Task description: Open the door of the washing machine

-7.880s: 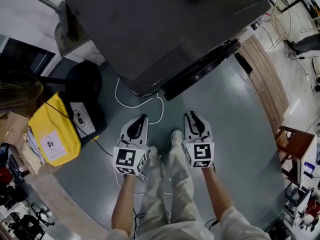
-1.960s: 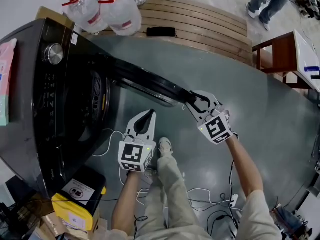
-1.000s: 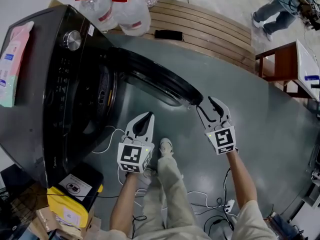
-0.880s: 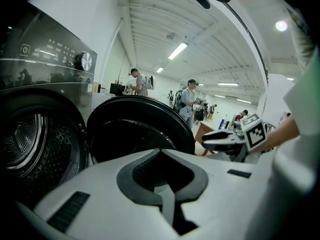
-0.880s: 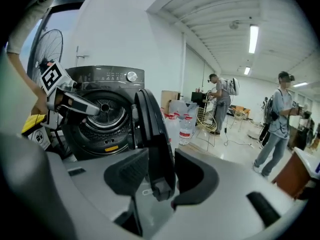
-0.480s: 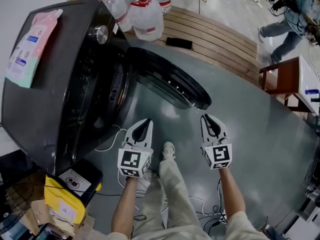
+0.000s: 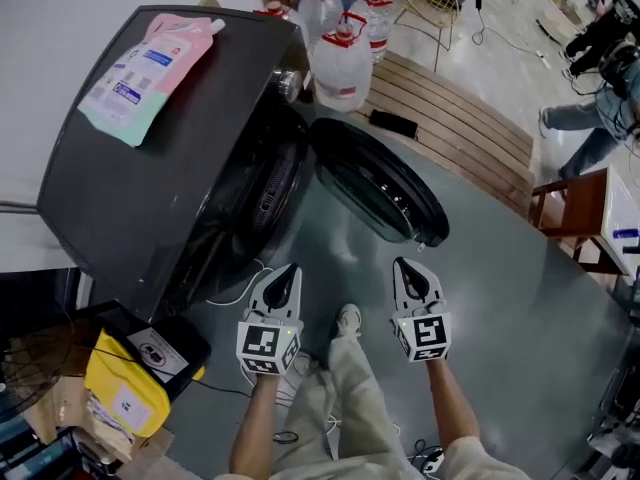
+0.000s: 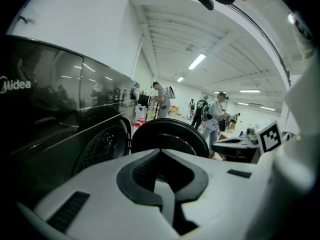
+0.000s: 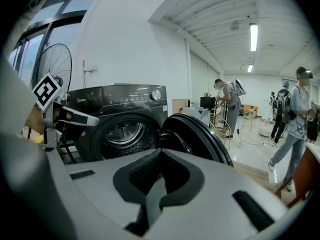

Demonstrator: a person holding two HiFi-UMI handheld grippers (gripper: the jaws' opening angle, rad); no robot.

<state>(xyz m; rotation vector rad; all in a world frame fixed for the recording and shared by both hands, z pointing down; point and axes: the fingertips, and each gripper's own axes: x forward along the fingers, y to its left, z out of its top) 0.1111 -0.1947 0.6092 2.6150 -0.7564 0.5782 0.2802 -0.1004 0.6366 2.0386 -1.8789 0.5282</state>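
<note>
The dark washing machine (image 7: 160, 148) stands at the left of the head view, its round door (image 7: 378, 183) swung wide open toward the right. The drum opening (image 9: 120, 134) shows in the right gripper view, the door (image 9: 200, 134) beside it. In the left gripper view the door (image 8: 170, 134) stands ahead. My left gripper (image 7: 283, 274) is shut and empty, held in front of the machine. My right gripper (image 7: 413, 270) has just been closing and is shut with nothing between its jaws, just short of the door's free edge and apart from it.
A pink pouch (image 7: 150, 63) lies on the machine's top. Water bottles (image 7: 340, 53) and a slatted wooden platform (image 7: 460, 118) sit beyond the door. A yellow bag (image 7: 120, 393) and cables lie at lower left. A wooden stool (image 7: 575, 218) and people stand at right.
The right gripper let go of the door's edge, drew back toward me and shut. The left gripper stayed shut. The door stays wide open, and the view has shifted over the machine.
</note>
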